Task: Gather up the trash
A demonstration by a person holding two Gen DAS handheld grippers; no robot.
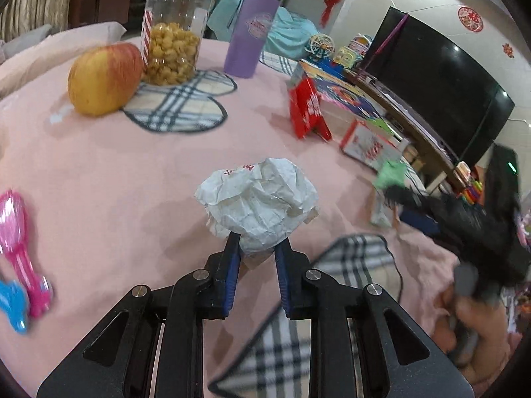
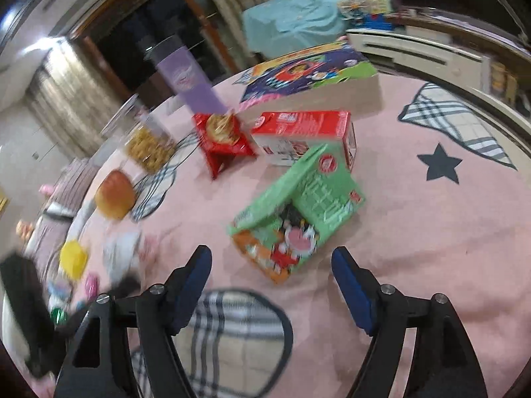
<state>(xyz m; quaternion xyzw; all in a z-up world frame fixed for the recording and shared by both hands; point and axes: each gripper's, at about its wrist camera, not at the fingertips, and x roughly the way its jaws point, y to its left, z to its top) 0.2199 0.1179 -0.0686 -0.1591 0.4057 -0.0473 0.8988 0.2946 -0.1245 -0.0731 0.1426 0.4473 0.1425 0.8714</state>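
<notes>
My left gripper point(image 1: 256, 243) is shut on a crumpled white paper ball point(image 1: 257, 199) and holds it over the pink tablecloth point(image 1: 116, 182). The ball also shows blurred at the left of the right wrist view point(image 2: 121, 255). My right gripper point(image 2: 270, 258) is open and empty, just short of a green crushed carton point(image 2: 298, 212) lying on the cloth. A red and white carton point(image 2: 305, 136) and a red snack packet point(image 2: 222, 139) lie behind it. The right gripper also shows blurred at the right of the left wrist view point(image 1: 441, 205).
An apple point(image 1: 103, 78), a clear jar of snacks point(image 1: 174, 38) and a purple tumbler point(image 1: 254, 31) stand at the far side. A pink toy point(image 1: 20, 252) lies at the left. A large flat picture box point(image 2: 308, 69) lies far back. Plaid patches point(image 1: 179, 99) are on the cloth.
</notes>
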